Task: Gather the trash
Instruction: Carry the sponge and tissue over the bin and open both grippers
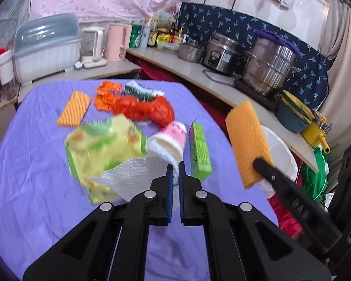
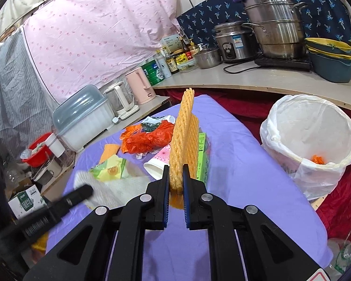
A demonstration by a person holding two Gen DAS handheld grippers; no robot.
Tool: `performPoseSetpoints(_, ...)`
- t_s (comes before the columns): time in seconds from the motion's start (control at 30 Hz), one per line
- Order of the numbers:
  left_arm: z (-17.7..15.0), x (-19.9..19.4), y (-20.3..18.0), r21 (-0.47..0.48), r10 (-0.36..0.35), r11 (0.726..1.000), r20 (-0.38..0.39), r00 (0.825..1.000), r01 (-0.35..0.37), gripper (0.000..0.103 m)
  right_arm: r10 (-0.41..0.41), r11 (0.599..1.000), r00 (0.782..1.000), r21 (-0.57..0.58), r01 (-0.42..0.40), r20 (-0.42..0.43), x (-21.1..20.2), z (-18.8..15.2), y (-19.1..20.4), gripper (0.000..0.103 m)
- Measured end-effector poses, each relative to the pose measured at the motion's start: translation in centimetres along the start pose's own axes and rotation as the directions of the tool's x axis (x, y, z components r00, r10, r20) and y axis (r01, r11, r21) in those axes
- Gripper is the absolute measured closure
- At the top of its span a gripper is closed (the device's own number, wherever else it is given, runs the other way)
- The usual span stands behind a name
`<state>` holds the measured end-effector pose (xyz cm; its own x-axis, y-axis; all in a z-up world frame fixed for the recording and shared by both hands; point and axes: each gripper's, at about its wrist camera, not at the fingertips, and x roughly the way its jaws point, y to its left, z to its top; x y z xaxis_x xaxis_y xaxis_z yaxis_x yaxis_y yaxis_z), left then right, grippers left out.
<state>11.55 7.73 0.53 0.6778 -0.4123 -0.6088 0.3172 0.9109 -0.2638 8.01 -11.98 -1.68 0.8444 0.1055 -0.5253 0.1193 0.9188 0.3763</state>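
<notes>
My left gripper (image 1: 175, 166) is shut on a white paper towel (image 1: 138, 173) held above the purple-covered table (image 1: 35, 187). My right gripper (image 2: 176, 167) is shut on an orange foam net sleeve (image 2: 183, 138), which stands upright between the pads; the same orange foam net sleeve (image 1: 248, 140) shows at the right of the left wrist view. On the table lie a yellow-green snack bag (image 1: 103, 147), a pink paper cup (image 1: 170, 138), a green box (image 1: 200, 152), a red plastic bag (image 1: 145, 109), an orange wrapper (image 1: 107, 96) and a second orange foam piece (image 1: 74, 109).
A bin lined with a white bag (image 2: 311, 140) stands right of the table, with an orange scrap inside. Behind runs a counter (image 2: 257, 82) with steel pots, a rice cooker, bottles and kettles. A covered dish rack (image 1: 46, 46) stands at the back left.
</notes>
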Motion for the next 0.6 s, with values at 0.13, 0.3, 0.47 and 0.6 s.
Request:
performPoseSetpoints(0.13,2.4,-0.5,-1.0,0.012,-0.004,1.0,0.048,0.999,0.004,0.099,-0.009,1.0,1.0,0.008,0.009,0.012,-0.4,0.5,-0.9,0.093)
performPoseSetpoints(0.3,4.6,-0.3,-2.9,0.033,-0.023,0.999,0.08,0.997,0.02,0.099,-0.025,1.0,0.999,0.017,0.025,0.031,-1.1,1.2,-2.4,0.093)
performPoseSetpoints(0.47,5.8,0.9,-5.6,0.051,-0.059,0.997,0.082,0.995,0.055,0.099,-0.053,0.998,0.997,0.044,0.051,0.056,-1.8,2.1,-4.7,0.093)
performPoseSetpoints(0.6,6.2,2.3,-8.4,0.059,-0.111,0.992,0.064,0.992,0.108,0.099,-0.088,0.994,0.994,0.073,0.083,0.071,-2.5,2.5,-7.3,0.093)
